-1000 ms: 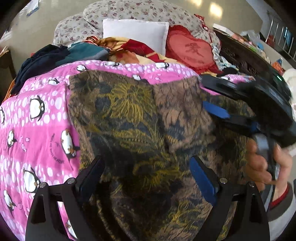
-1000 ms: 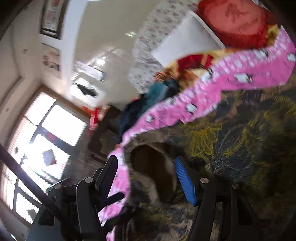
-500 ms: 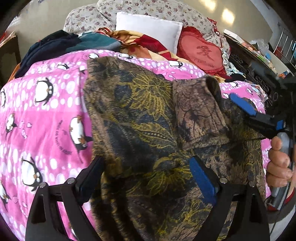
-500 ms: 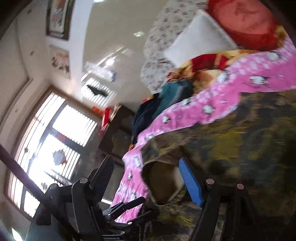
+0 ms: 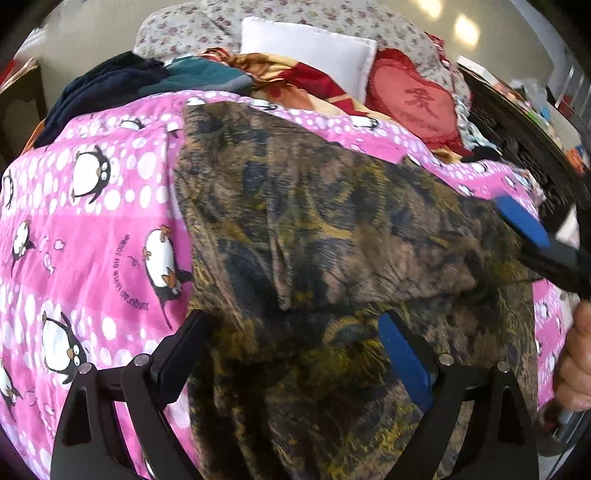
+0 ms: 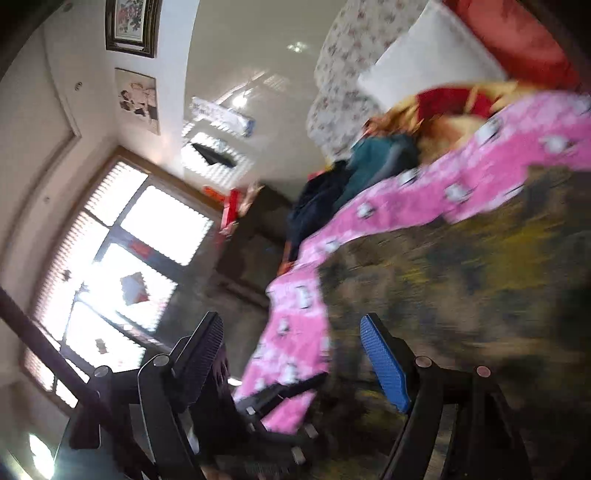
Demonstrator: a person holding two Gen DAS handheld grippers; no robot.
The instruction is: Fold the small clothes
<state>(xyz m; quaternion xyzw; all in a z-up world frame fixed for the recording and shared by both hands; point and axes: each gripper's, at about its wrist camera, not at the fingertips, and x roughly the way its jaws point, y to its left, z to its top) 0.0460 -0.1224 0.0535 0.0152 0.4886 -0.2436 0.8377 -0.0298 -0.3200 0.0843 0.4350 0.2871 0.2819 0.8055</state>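
Note:
A brown and gold leaf-patterned garment (image 5: 314,229) lies on the pink penguin blanket (image 5: 92,229), with one side folded over its middle. It shows blurred in the right wrist view (image 6: 461,280). My left gripper (image 5: 291,347) is open just above the garment's near part, holding nothing. My right gripper (image 6: 291,350) is open and empty, tilted, at the garment's right side; one blue pad of it (image 5: 521,221) shows at the right edge of the left wrist view.
Dark blue and teal clothes (image 5: 122,81) are piled at the blanket's far left. A white pillow (image 5: 306,51), a red heart cushion (image 5: 413,99) and a floral quilt (image 5: 295,18) lie behind. A dark wooden bed frame (image 5: 517,125) runs along the right.
The right gripper let go of the garment's folded side and drew back to the right. The fold now lies flat across the garment. The left gripper stayed open over the near edge.

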